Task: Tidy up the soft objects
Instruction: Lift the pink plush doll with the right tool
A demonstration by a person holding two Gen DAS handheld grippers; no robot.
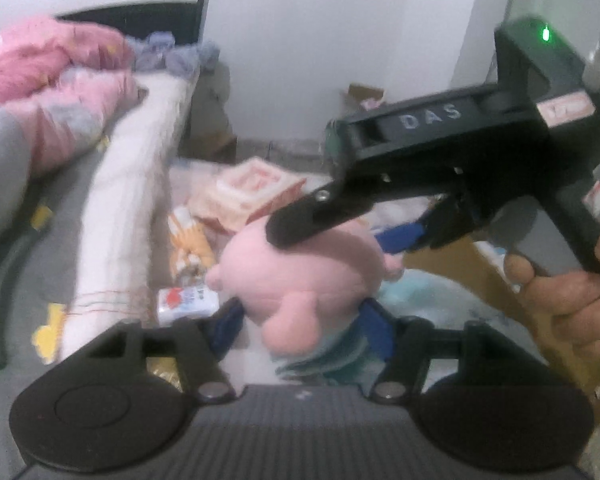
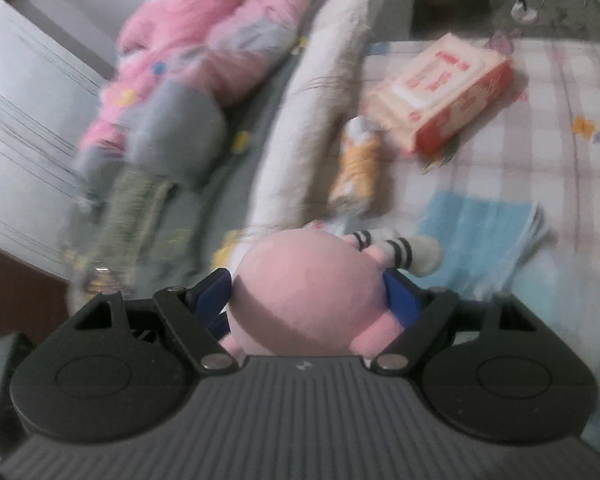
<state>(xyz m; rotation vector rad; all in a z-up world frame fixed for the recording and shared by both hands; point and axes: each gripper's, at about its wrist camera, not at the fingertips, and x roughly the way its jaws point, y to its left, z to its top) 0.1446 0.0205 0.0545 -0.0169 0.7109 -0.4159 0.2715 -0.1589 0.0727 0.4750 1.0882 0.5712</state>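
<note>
Item: pink plush doll (image 1: 300, 276), round-headed, with white striped-cuff limbs seen in the right wrist view (image 2: 400, 250) and a teal garment at its lower part in the left wrist view. Position: held in the air above the bed, between both tools, with nothing of it visibly resting on the checked sheet (image 2: 540, 128). Left gripper (image 1: 300, 320): blue pads set either side of the doll's lower body, touching it and apparently clamped there. Right gripper (image 2: 312, 292): blue pads pressed against both flanks of the pink head, closed on it; in the left wrist view the same tool (image 1: 332, 216) enters from the right and comes down over the top of the head. Governing relation: the doll's long axis runs from the left tool up toward the right tool, the head end in the right grip and the body end in the left, so both are equally near and either could carry it alone (a judgement, since which releases cannot be known). Surroundings: a long white bolster (image 2: 320, 92), a pink-and-grey plush heap (image 2: 188, 64) beyond it, a red-and-white tissue pack (image 2: 440, 92), an orange-striped packet (image 2: 360, 164), a folded light-blue cloth (image 2: 480, 236). Obscured: the doll's face is not seen; the left pads are half hidden behind it; both views are motion-blurred, and print on the packs is unreadable.
</note>
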